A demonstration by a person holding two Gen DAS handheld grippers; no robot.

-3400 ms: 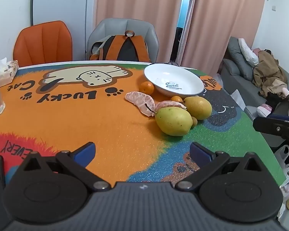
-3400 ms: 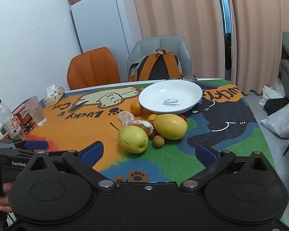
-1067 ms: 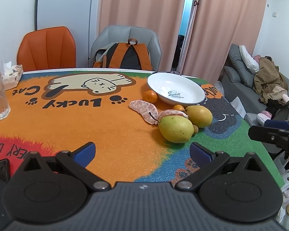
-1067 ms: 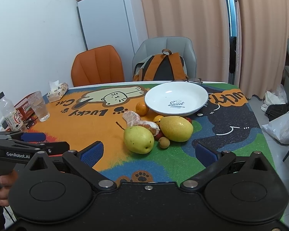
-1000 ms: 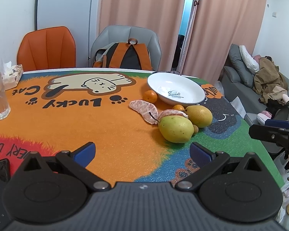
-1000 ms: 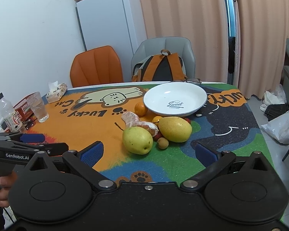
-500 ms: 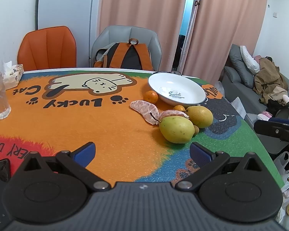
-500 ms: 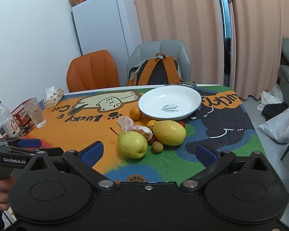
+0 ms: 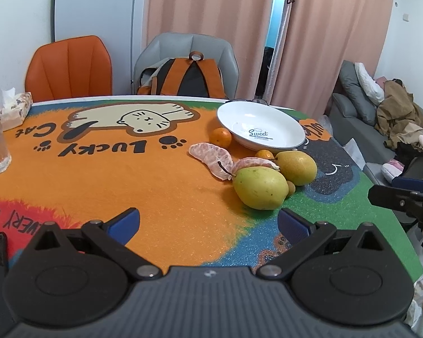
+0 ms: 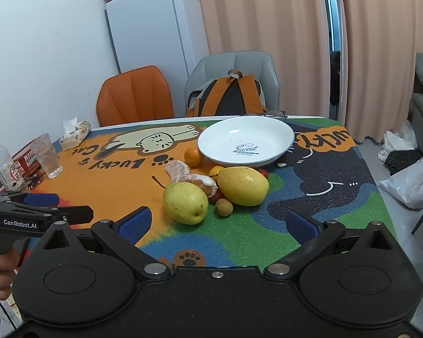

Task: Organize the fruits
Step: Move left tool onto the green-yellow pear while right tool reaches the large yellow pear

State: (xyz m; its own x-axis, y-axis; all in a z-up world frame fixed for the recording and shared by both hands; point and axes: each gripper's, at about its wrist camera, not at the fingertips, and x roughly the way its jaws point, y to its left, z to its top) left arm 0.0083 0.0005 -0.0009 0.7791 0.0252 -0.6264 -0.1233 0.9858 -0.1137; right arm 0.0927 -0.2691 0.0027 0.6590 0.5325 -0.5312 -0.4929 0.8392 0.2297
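White plate [image 10: 245, 143] sits bare on the cat-print table mat [image 9: 98, 180], fruit cluster just in front of its near rim. Green pear [image 10: 186, 202] nearest the cameras, yellow pear [image 10: 243, 186] beside it, touching or nearly so. Peeled citrus segments [image 10: 193, 178] partly hidden behind green pear. Small orange [image 10: 194, 156] by plate's left edge. Second small orange [image 9: 264, 155] mostly hidden between plate and yellow pear. Small brown fruit [image 10: 224, 207] between the pears; something red behind it, too hidden to name. Left gripper [image 9: 208, 224] spread wide, holding nothing, well short of the plate. Right gripper [image 10: 217, 221] likewise spread, nothing held.
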